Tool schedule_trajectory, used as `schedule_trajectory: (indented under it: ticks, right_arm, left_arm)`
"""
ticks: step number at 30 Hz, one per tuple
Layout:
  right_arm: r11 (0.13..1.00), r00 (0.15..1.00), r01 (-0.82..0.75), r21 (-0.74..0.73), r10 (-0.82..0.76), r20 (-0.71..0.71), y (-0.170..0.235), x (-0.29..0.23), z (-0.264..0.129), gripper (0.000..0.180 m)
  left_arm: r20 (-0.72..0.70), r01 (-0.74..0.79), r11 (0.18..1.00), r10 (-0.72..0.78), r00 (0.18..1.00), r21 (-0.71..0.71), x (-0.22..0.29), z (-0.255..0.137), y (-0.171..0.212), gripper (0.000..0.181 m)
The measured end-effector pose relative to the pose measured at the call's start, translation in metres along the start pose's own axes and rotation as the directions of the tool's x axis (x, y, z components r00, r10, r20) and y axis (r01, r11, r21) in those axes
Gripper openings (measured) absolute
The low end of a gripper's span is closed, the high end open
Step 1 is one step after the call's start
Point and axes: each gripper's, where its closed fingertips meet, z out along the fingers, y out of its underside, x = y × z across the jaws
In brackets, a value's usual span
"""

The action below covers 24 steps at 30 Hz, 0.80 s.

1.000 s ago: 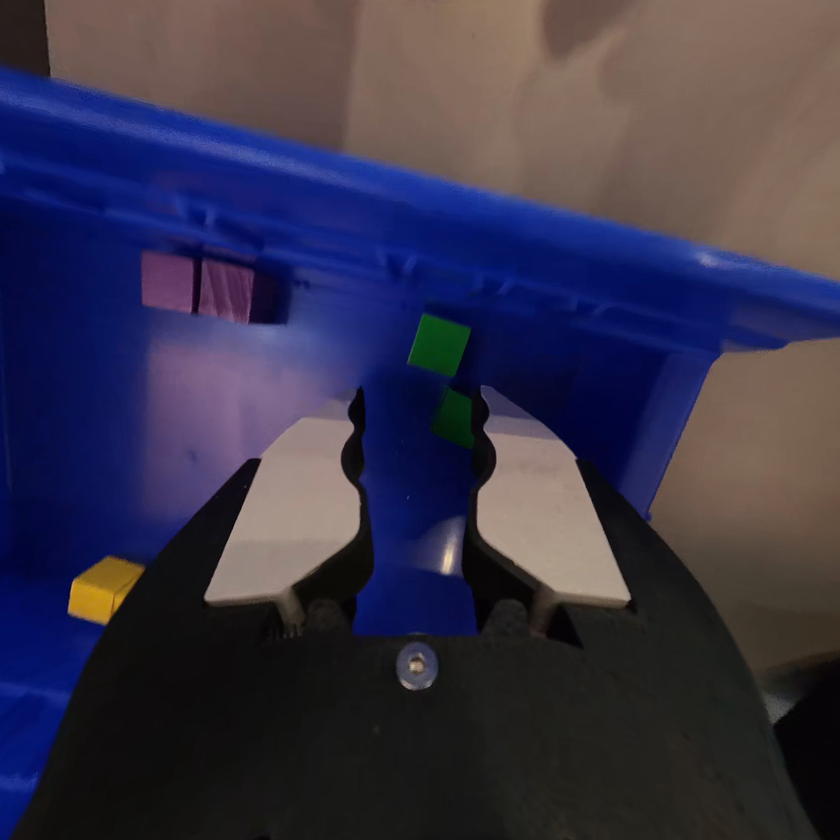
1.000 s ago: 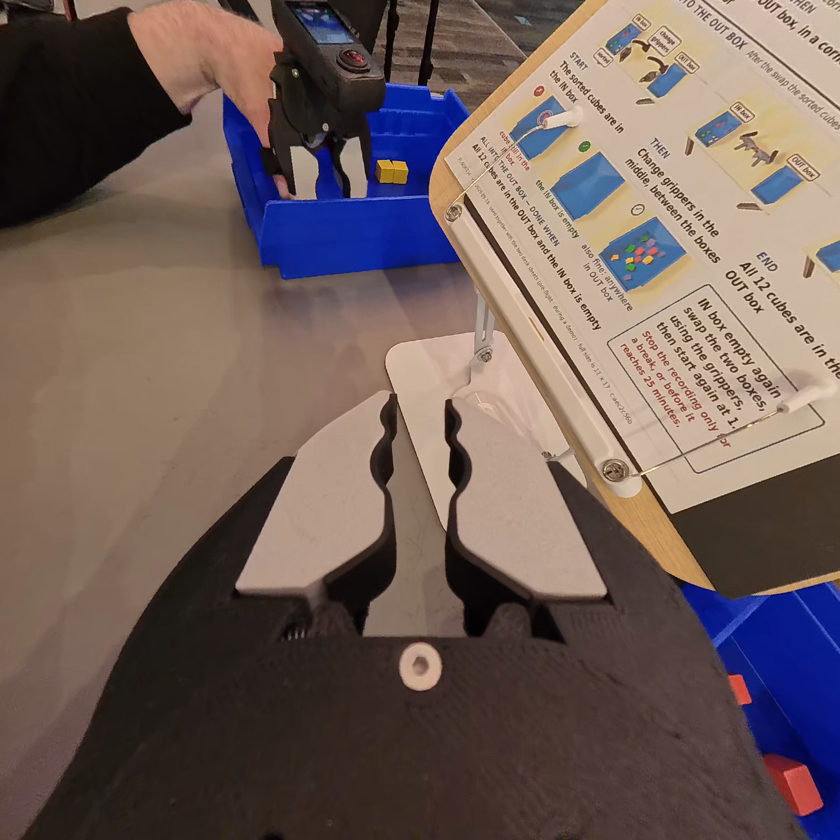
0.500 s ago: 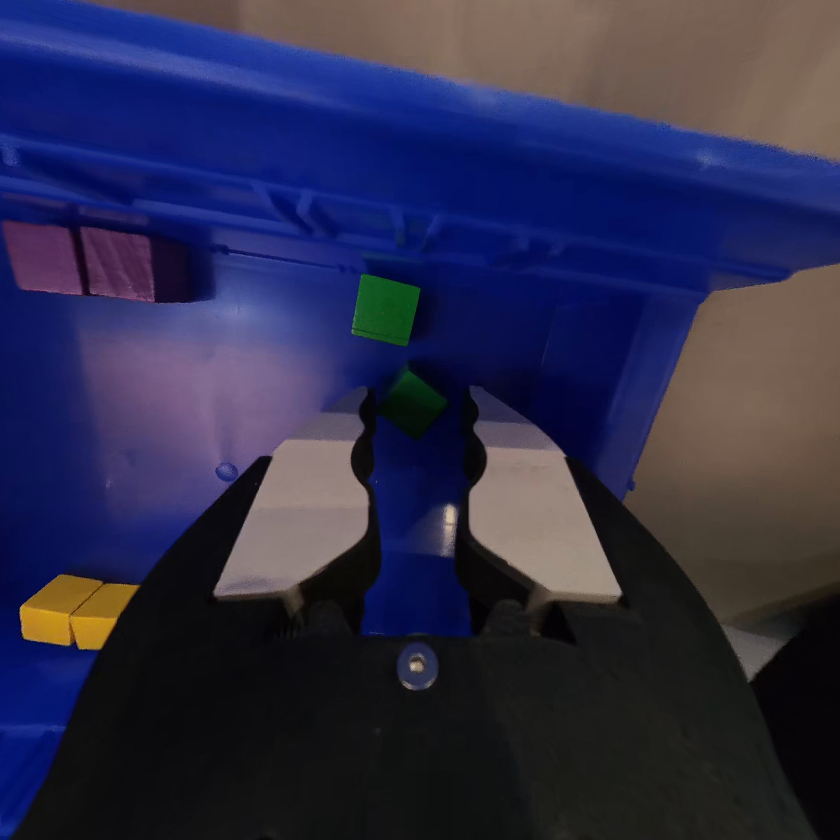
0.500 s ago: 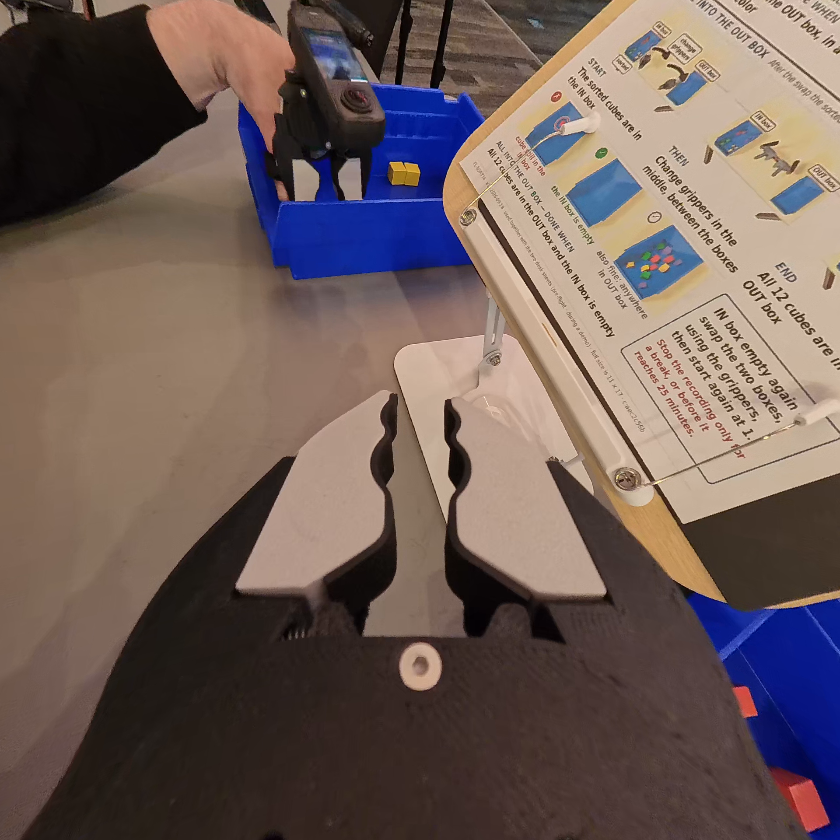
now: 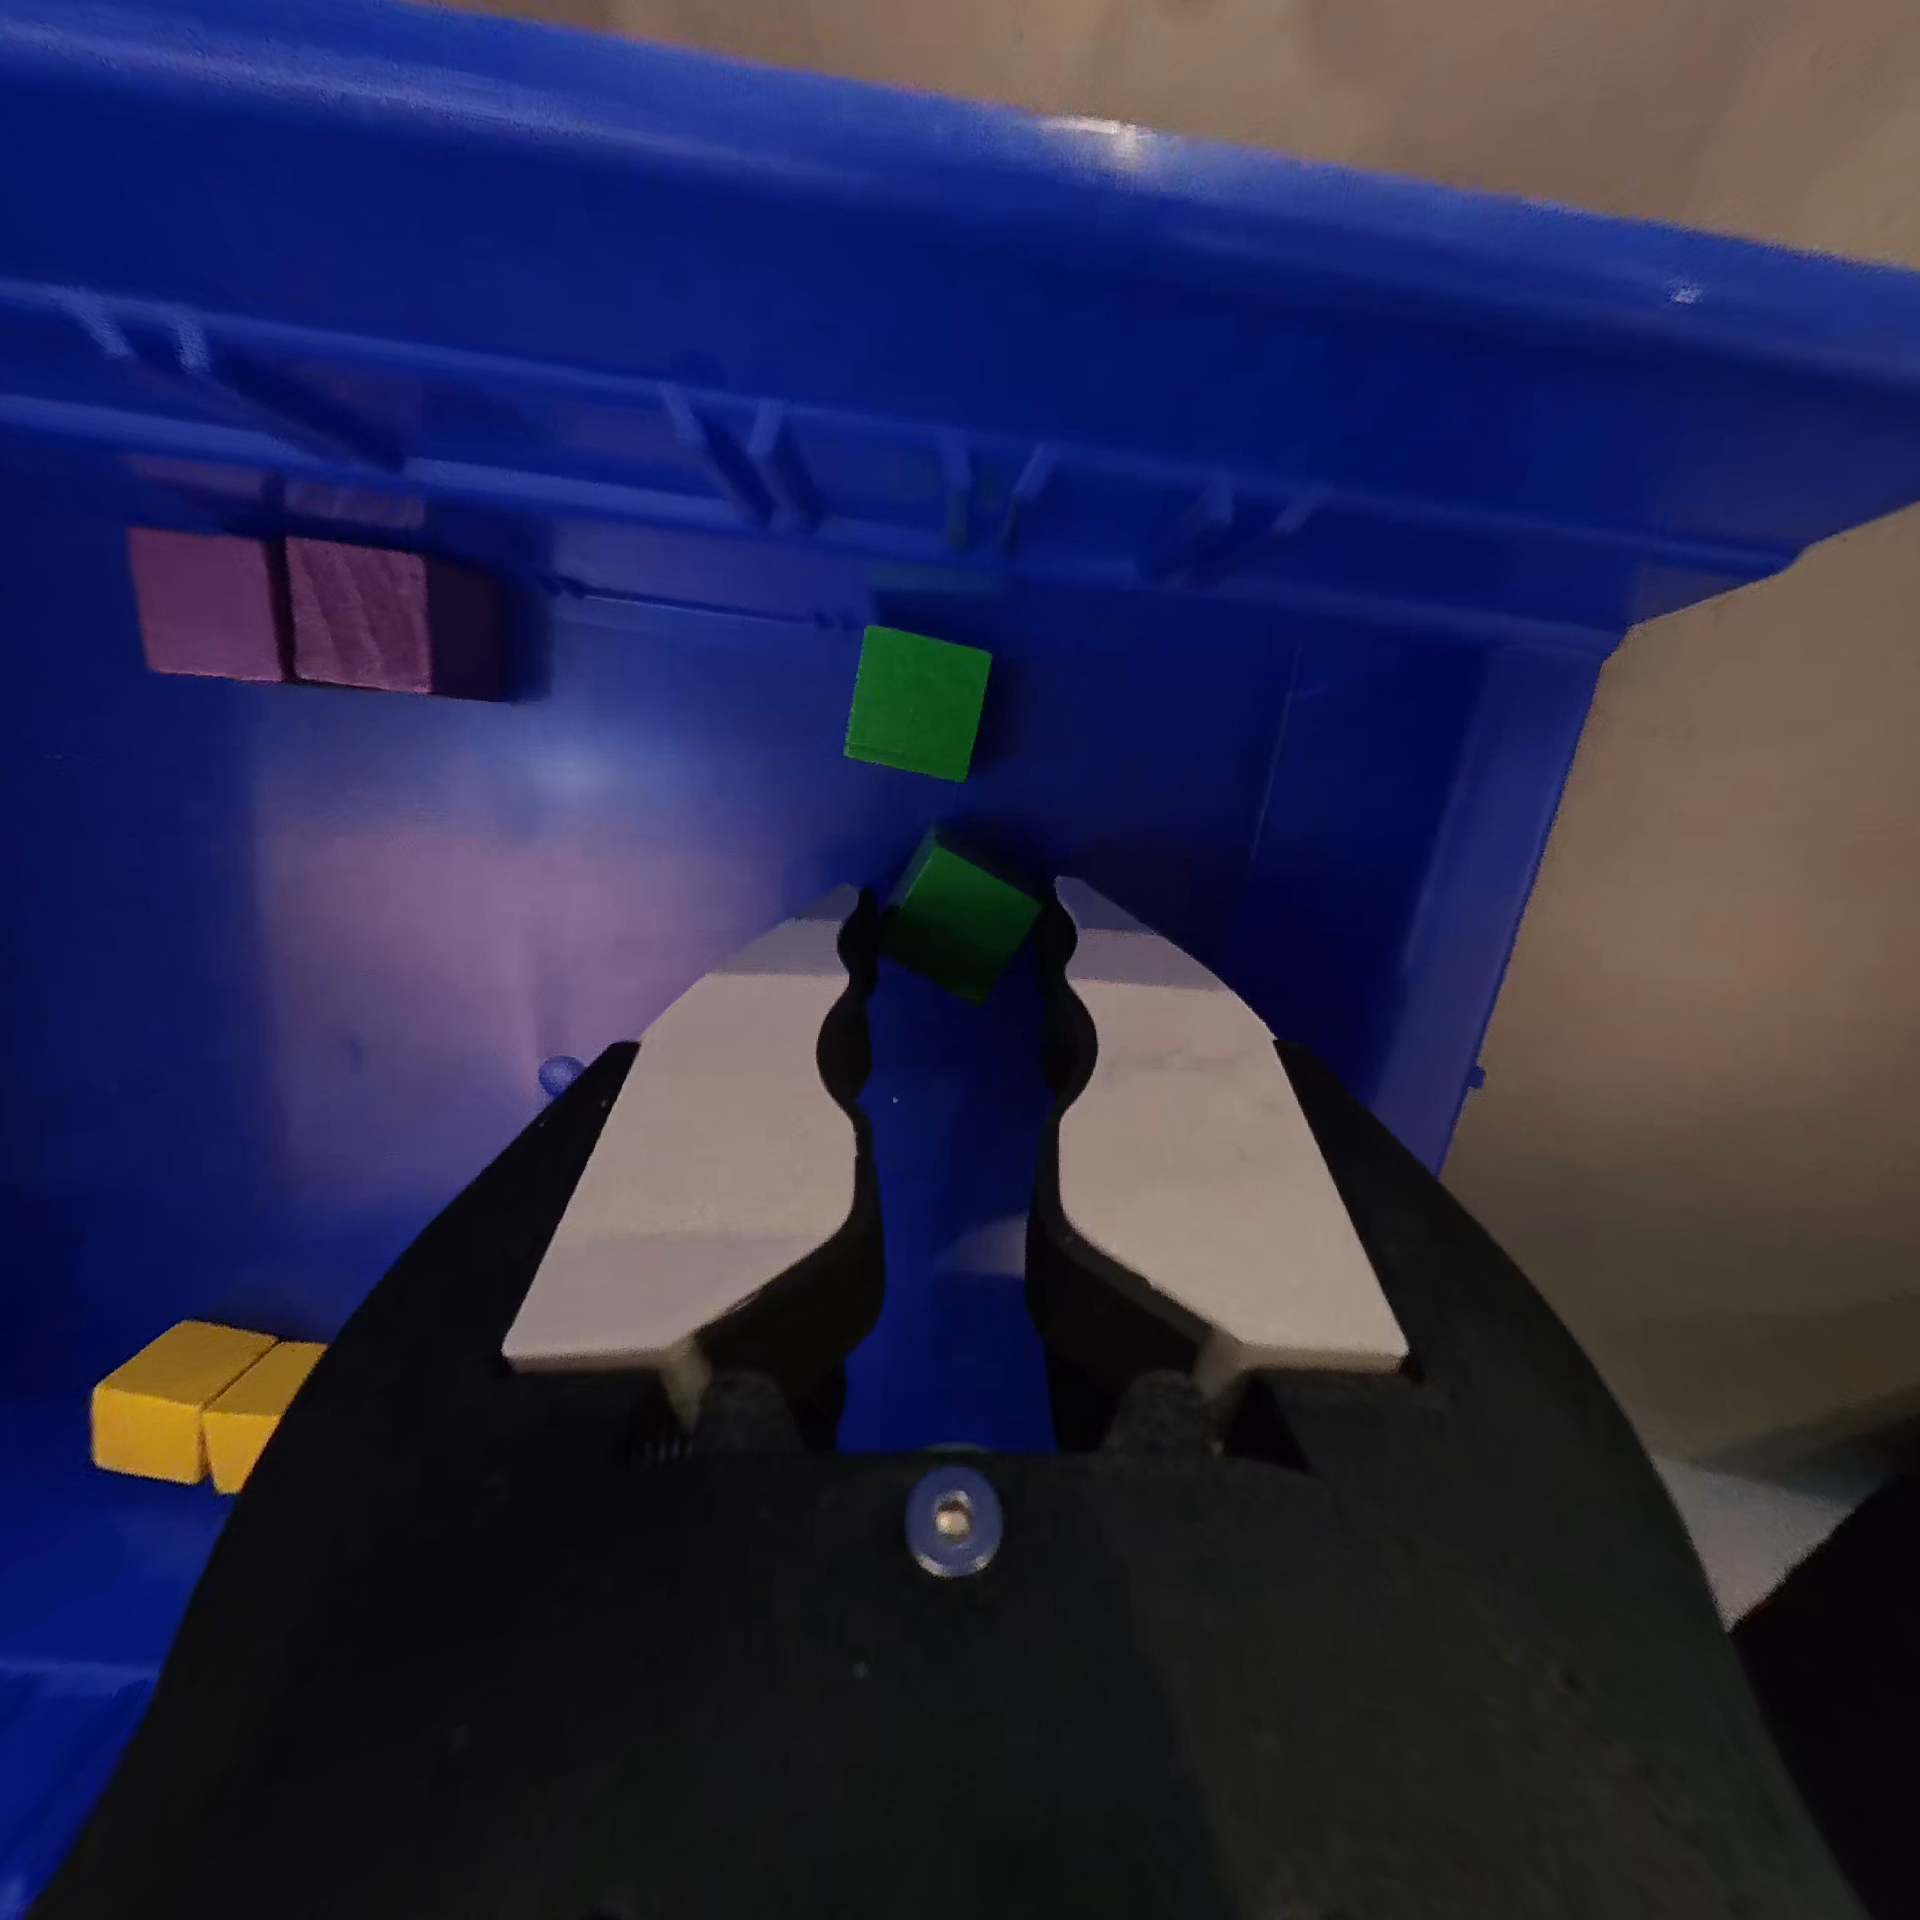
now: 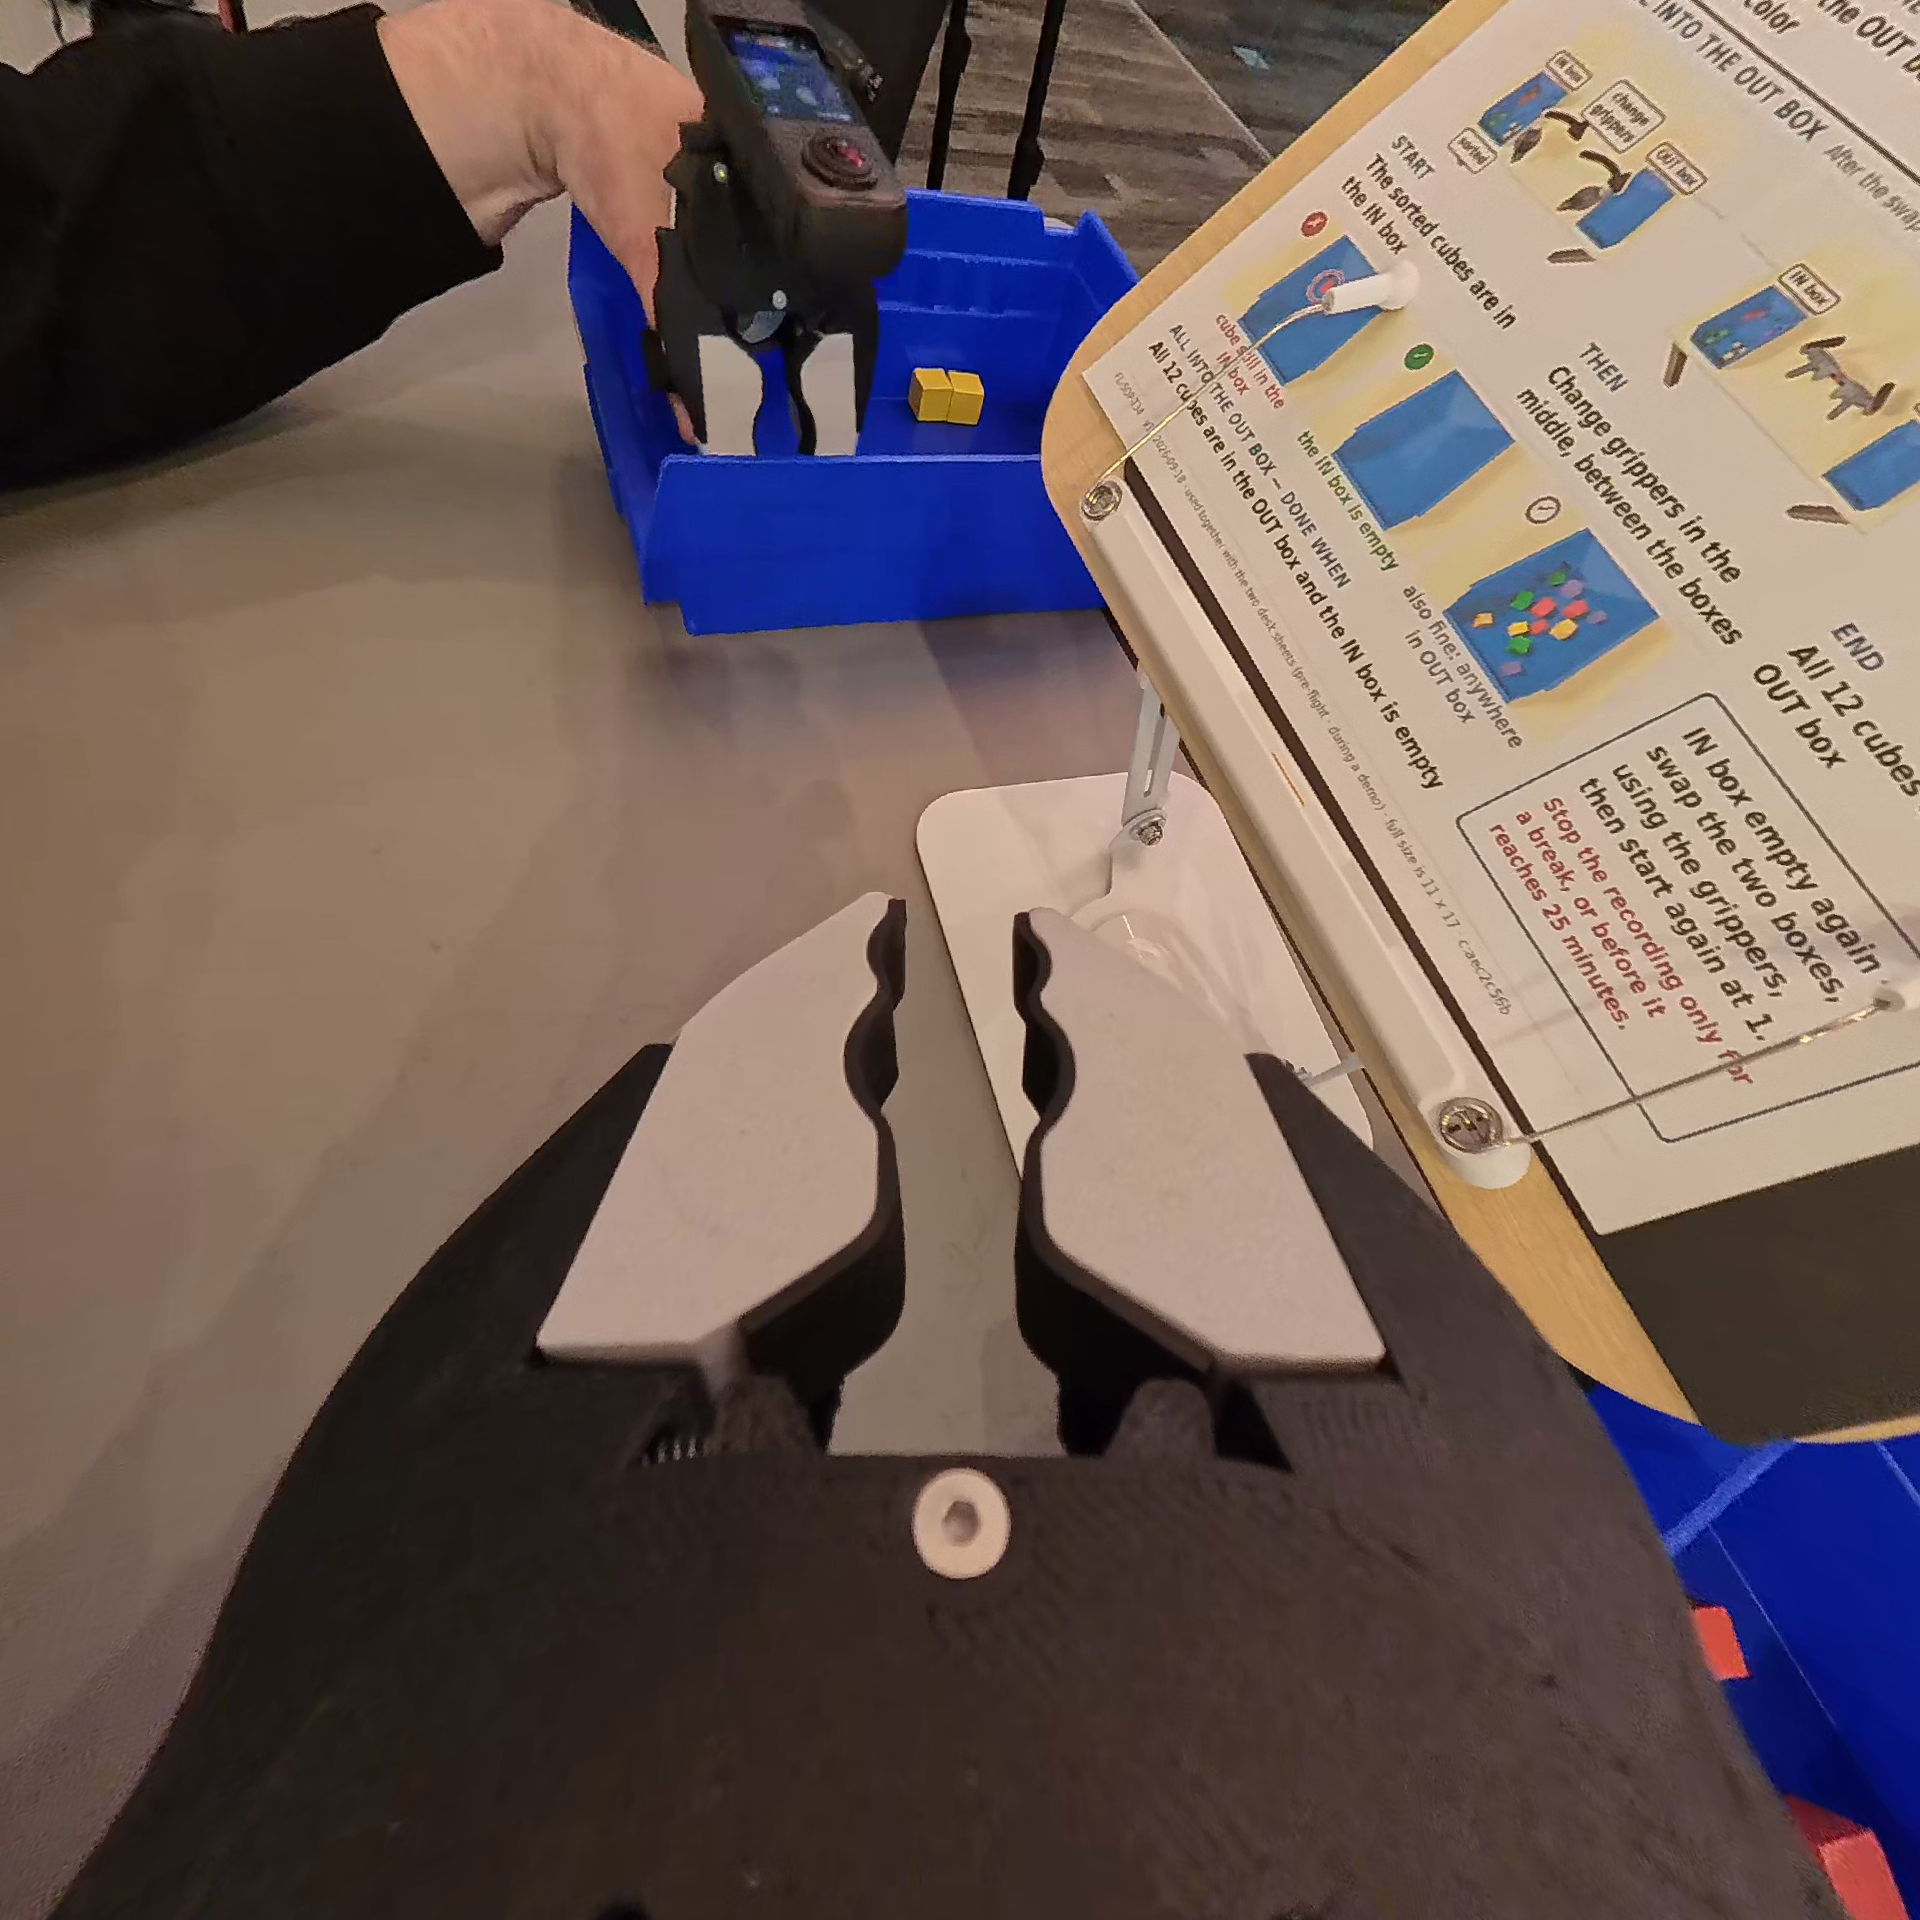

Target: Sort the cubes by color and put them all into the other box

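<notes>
Left wrist view: your left tool [image 5: 954, 914] sits low in the far blue box [image 5: 1039, 343], fingers spread, with a tilted green cube [image 5: 961, 920] between the tips; whether it rests loose on the floor or is lightly touched, I cannot tell. A second green cube [image 5: 916, 701] lies just beyond, apart from it. Two purple cubes [image 5: 286, 608] touch at the back wall; two yellow cubes [image 5: 192, 1397] touch near the front.

Your right tool [image 6: 956, 940] hovers over the grey surface [image 6: 312, 831], fingers slightly parted, gripping nothing. Red cubes [image 6: 1714, 1647] remain in the near blue box [image 6: 1787, 1538] at lower right. Judged: roughly halfway, greens in progress, reds not yet moved.

Against a second ago, the tilted green cube now lies centred between the tips, where it was beside the right finger, and the second yellow cube has come into view.
</notes>
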Motion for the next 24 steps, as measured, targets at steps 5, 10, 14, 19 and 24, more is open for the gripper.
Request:
schedule_trajectory:
  ticks: [5,10,14,19,24]
  right_arm:
    - [0.999,0.999,0.031,0.026,-0.031,0.020,-0.005,-0.009,0.006,0.023]
    - [0.988,0.991,0.132,0.079,-0.134,0.023,-0.024,-0.028,0.022,0.032]
    - [0.977,0.987,0.147,0.153,-0.156,0.048,-0.050,-0.047,0.042,0.035]
    - [0.935,0.964,-0.113,0.337,0.021,0.265,-0.095,-0.066,0.055,0.039]
    - [0.821,0.872,-0.357,0.446,0.122,0.473,-0.131,-0.069,0.055,0.044]
  left_arm:
    - [0.047,0.004,0.997,-0.008,0.999,0.077,-0.008,-0.011,-0.005,0.029]
    - [0.114,0.009,0.957,-0.044,0.993,0.290,-0.012,-0.044,-0.023,0.029]
    - [0.184,-0.051,0.865,-0.048,0.982,0.499,-0.005,-0.089,-0.048,0.029]
    - [0.367,-0.254,0.737,0.008,0.930,0.627,0.022,-0.152,-0.095,0.029]
    - [0.468,-0.442,0.512,0.086,0.880,0.737,0.077,-0.204,-0.154,0.028]
